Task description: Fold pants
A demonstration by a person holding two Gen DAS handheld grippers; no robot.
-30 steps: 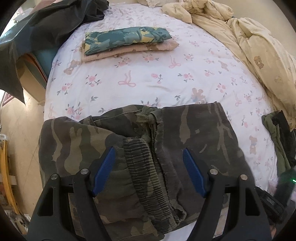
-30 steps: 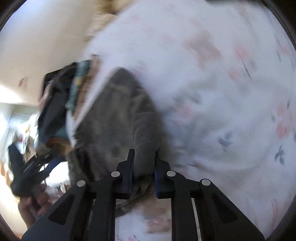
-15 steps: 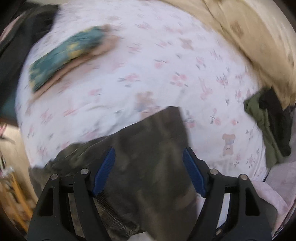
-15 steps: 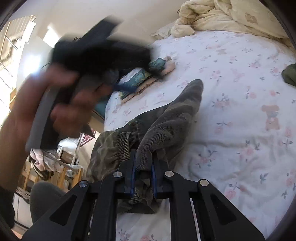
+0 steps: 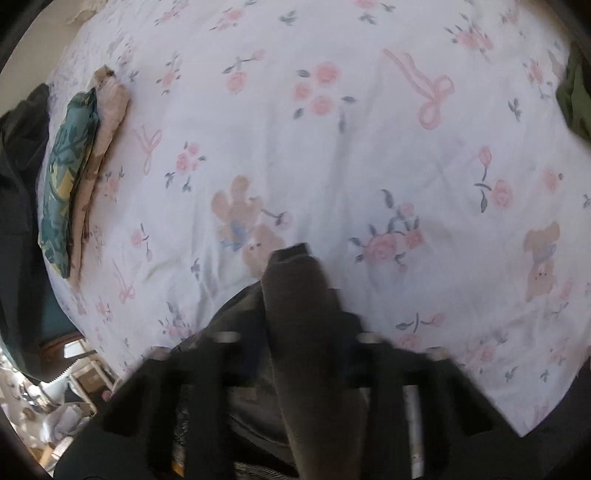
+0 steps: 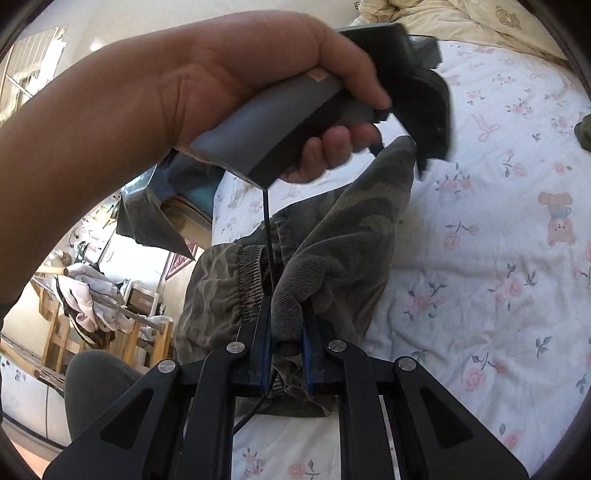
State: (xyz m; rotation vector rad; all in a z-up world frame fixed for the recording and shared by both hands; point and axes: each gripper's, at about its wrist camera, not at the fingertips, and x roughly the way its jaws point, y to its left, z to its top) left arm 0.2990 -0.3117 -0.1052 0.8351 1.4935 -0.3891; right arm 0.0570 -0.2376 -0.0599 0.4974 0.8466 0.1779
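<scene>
The camouflage pants [image 6: 332, 236] lie bunched on the flowered bed sheet [image 6: 498, 229]. My right gripper [image 6: 286, 354] is shut on a fold of them near the elastic waistband. In the right wrist view the left gripper [image 6: 413, 147], held in a hand, pinches the far corner of the pants and lifts it. In the blurred left wrist view a ridge of pants fabric [image 5: 303, 332] runs up between the fingers of my left gripper [image 5: 299, 291], which looks shut on it.
A stack of folded clothes [image 5: 77, 177] lies at the left edge of the bed. Dark clothing [image 5: 18, 155] hangs beyond it. An olive garment [image 5: 574, 99] sits at the right edge. A cream quilt [image 6: 461, 18] is heaped at the bed's far end.
My left gripper was open over the flat pants; it has swung right and closed on a corner of them. The right gripper has kept its hold on the pants.
</scene>
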